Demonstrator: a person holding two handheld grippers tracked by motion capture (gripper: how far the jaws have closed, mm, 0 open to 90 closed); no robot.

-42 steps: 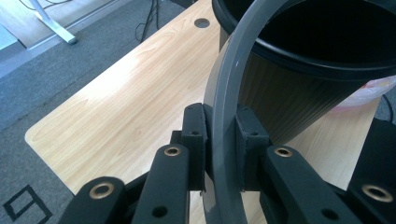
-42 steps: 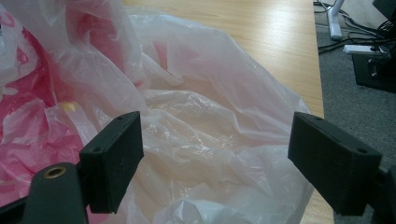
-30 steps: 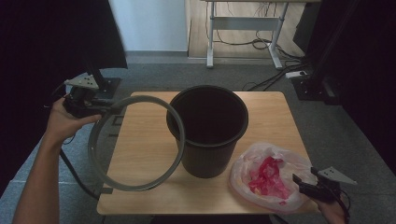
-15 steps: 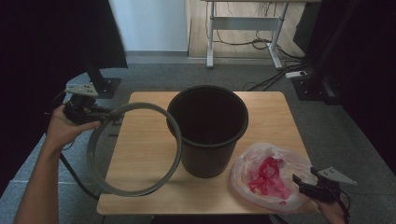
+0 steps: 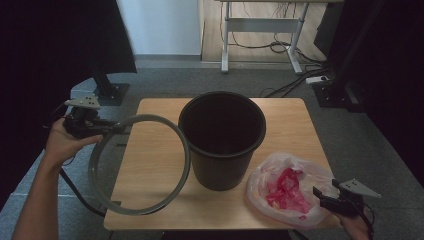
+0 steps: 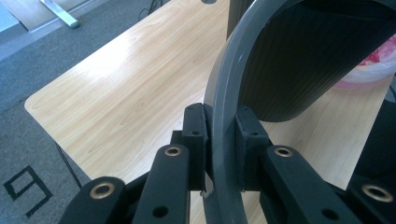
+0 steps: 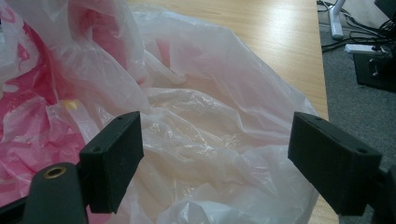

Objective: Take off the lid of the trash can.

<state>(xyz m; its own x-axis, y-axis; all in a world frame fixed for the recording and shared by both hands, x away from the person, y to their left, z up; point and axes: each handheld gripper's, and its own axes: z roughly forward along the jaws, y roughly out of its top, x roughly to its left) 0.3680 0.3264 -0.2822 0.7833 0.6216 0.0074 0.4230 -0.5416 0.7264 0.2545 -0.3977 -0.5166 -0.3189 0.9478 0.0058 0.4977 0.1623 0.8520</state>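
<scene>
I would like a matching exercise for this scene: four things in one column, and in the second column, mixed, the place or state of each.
Things:
1. grey plastic ring
2. black round bucket
3. clear plastic bag with pink contents
4. right tongs

Places or states:
A. open, right by the bag's film
B. clamped in the left tongs
C. lying at the near right corner of the wooden table
D. standing upright mid-table

Pairs: 1-B, 2-D, 3-C, 4-A
</scene>
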